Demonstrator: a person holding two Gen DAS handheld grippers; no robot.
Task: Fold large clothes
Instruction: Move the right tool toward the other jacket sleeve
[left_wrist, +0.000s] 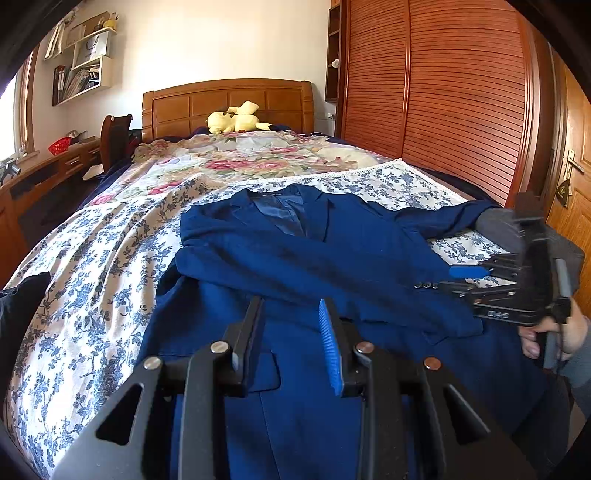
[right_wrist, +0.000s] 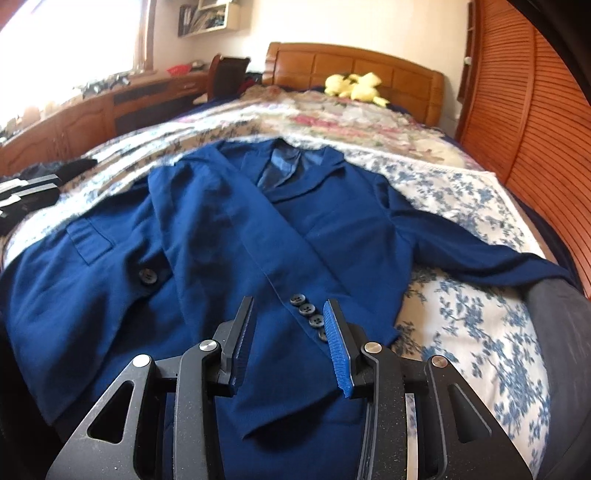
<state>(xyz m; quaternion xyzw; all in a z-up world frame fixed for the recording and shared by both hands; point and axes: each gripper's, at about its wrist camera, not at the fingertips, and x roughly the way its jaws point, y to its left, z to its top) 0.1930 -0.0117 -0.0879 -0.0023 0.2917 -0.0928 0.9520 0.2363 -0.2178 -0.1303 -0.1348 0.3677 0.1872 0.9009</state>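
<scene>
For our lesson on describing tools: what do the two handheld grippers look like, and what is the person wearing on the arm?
Each gripper, left gripper and right gripper, has a matte black speckled frame with triangular cut-outs, silver round rivets and two flat fingers: one black, one faced with a ribbed bright blue pad. A thin dark cord hangs beside the person's hand, which emerges from a grey sleeve.

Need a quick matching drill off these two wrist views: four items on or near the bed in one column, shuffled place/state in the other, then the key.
Things
1. blue blazer
2. yellow plush toy
3. right gripper
4. red basket

Places / states
A. on the desk by the window
B. by the headboard
C. spread on the floral sheet, one sleeve folded across its front
D. open over the sleeve cuff buttons

Pairs: 1-C, 2-B, 3-D, 4-A
</scene>
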